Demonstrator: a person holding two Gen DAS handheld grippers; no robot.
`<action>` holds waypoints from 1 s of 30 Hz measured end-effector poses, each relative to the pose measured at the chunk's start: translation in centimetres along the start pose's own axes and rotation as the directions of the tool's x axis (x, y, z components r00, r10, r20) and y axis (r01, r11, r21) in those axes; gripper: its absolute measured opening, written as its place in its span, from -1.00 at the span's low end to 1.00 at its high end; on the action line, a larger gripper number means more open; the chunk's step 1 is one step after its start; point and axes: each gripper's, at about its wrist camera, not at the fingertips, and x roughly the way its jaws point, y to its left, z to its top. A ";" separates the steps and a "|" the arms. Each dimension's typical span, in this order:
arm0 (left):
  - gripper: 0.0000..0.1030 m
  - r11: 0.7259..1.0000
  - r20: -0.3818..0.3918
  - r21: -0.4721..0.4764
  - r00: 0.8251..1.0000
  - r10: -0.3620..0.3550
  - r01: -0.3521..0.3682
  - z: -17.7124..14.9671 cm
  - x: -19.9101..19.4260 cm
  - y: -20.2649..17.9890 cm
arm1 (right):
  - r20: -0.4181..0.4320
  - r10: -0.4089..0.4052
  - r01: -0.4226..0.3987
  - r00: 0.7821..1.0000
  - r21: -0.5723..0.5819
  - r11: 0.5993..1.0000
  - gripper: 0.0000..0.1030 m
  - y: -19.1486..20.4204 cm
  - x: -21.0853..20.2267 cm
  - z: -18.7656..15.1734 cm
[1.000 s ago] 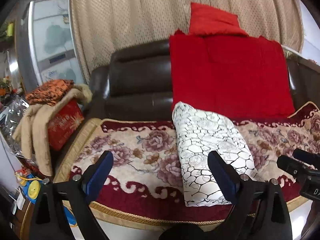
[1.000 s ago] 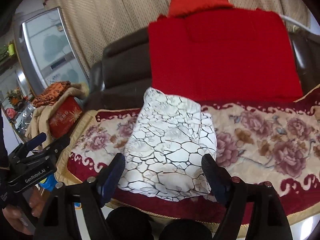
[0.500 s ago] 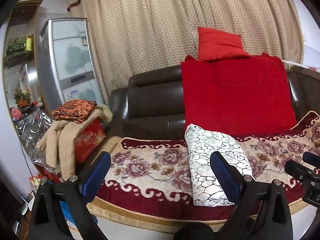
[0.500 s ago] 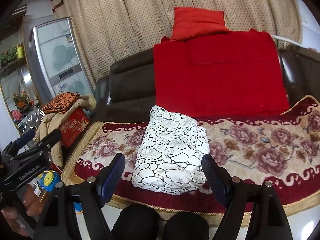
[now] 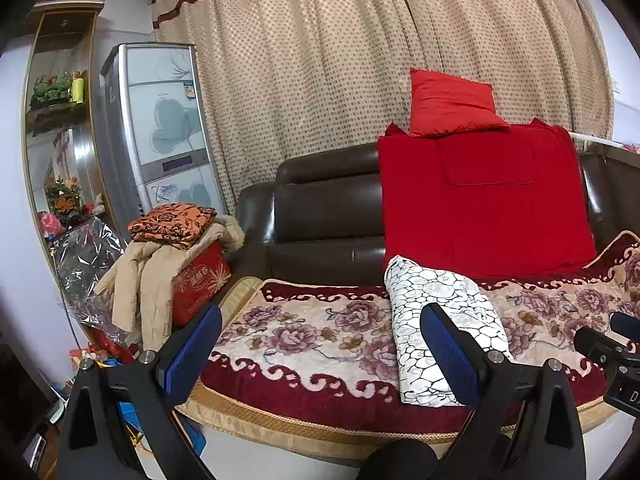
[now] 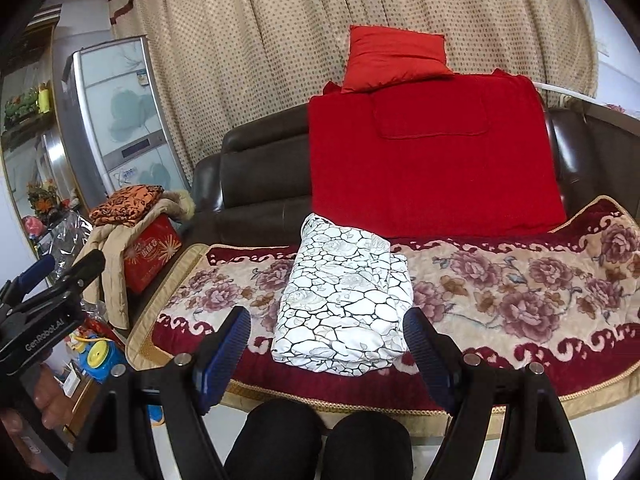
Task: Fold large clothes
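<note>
Ahead of the right gripper (image 6: 326, 350), released and empty, the folded garment (image 6: 344, 300) is left flat on the sofa cover (image 6: 520, 280), folding judged complete; left gripper (image 5: 320, 354) likewise released, held clear

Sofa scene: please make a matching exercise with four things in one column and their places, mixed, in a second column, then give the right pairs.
Things
1. folded white patterned cloth
2. small red pillow
3. orange patterned cloth
4. red blanket

Places
A. on the pile over the red box
B. draped over the sofa backrest
C. flat on the floral seat cover
D. on top of the backrest, against the curtain

Pairs: 1-C, 2-D, 3-A, 4-B
</note>
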 end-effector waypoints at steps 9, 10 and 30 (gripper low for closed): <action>0.93 1.000 0.017 -0.017 1.000 0.021 -0.020 -0.2 -1.5 1.4 | 0.006 -0.005 0.005 1.000 -0.014 1.000 0.59 1.1 -0.9 -0.4; 0.93 1.000 0.020 -0.019 1.000 0.022 -0.022 -0.2 -1.7 1.6 | 0.010 -0.006 0.006 1.000 -0.015 1.000 0.59 1.2 -1.0 -0.4; 0.93 0.997 0.034 -0.060 0.998 0.052 -0.050 -0.4 -2.3 3.9 | 0.051 -0.030 0.033 0.998 -0.054 0.998 0.59 3.5 -2.2 0.0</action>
